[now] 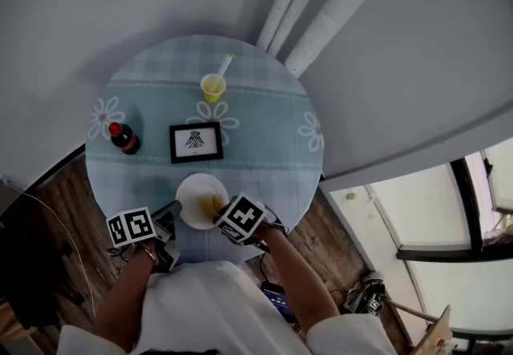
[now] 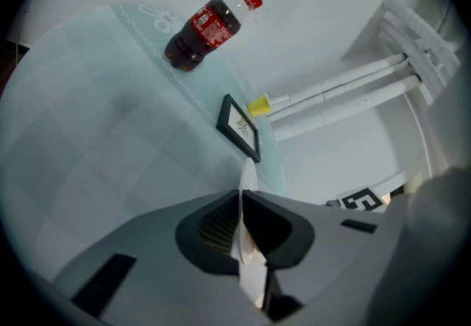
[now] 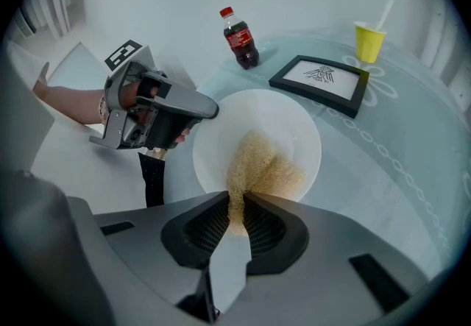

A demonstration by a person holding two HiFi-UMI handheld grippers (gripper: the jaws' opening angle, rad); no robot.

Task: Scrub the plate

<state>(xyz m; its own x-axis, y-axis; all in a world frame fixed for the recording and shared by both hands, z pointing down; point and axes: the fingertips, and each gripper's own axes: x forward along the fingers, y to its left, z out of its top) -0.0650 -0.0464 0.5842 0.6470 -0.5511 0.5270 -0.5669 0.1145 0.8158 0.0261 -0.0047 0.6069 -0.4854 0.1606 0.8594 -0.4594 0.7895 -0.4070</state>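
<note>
A white plate (image 1: 195, 187) sits at the near edge of the round table (image 1: 264, 145). My left gripper (image 1: 174, 214) is shut on the plate's left rim; in the left gripper view the thin white rim (image 2: 247, 179) runs edge-on between the closed jaws (image 2: 241, 203). My right gripper (image 1: 222, 213) is shut on a tan fibrous scrubber (image 3: 261, 166), which lies spread over the plate's (image 3: 294, 115) near half. The right gripper view shows the scrubber pinched between its jaws (image 3: 237, 203) and the left gripper (image 3: 197, 108) at the plate's left rim.
On the teal cloth behind the plate stand a black-framed picture (image 1: 195, 142), a cola bottle (image 1: 124, 138) at the left and a yellow cup with a straw (image 1: 213, 87) at the far side. White pipes (image 1: 321, 1) run down the wall beyond the table.
</note>
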